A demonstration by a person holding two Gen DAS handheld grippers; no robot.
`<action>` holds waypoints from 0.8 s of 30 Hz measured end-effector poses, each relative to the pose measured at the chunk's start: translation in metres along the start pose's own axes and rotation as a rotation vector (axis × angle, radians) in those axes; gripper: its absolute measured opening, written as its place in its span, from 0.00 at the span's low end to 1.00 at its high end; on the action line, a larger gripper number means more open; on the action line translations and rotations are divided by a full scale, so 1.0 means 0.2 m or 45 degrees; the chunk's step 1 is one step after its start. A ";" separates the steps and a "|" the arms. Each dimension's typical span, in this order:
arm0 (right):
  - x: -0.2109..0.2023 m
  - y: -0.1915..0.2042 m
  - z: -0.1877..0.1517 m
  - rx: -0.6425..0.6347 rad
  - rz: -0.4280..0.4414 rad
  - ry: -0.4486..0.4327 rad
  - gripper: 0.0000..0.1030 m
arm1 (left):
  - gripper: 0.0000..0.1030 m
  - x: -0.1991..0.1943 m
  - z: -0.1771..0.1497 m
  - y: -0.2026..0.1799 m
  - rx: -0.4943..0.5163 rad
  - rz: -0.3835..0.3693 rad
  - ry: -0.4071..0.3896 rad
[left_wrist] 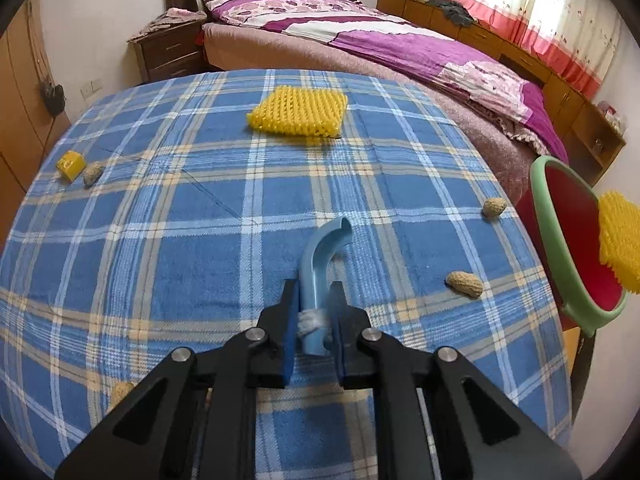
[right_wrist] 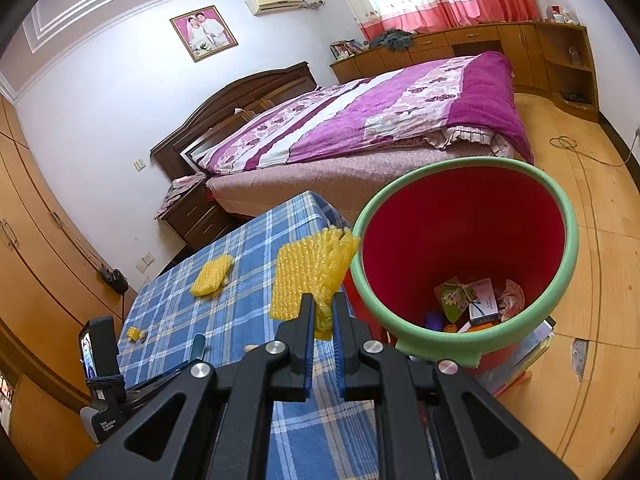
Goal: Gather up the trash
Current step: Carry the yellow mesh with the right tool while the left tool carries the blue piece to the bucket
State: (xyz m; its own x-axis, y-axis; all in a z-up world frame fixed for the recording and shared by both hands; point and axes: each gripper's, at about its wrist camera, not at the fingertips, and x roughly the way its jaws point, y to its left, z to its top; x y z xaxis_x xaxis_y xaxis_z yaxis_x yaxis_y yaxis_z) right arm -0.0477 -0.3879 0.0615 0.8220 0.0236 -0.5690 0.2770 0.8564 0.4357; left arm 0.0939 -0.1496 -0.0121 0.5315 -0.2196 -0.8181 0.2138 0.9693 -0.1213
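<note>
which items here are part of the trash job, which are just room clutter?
Job: blue plastic piece in left gripper; yellow foam net in right gripper; second foam net; peanuts; yellow block; bin.
Clutter: bed; nightstand; framed photo.

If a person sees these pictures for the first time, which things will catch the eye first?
First, the red bin with a green rim, standing beside the table with the blue plaid cloth and already holding some trash. Next, the yellow foam net held by the right gripper near the bin's rim. The left gripper is shut on a curved blue plastic piece over the cloth.
</note>
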 end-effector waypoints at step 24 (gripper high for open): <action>-0.14 -0.20 0.09 0.054 -0.059 -0.113 0.10 | 0.14 -0.34 0.15 -0.42 0.151 -0.361 -0.182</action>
State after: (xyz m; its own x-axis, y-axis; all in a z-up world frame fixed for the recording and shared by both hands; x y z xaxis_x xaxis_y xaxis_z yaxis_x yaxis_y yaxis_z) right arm -0.0720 -0.4316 0.0719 0.8482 -0.0627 -0.5259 0.3349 0.8328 0.4408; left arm 0.0645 -0.2202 0.0719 0.5454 -0.4998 -0.6729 0.4588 0.8498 -0.2593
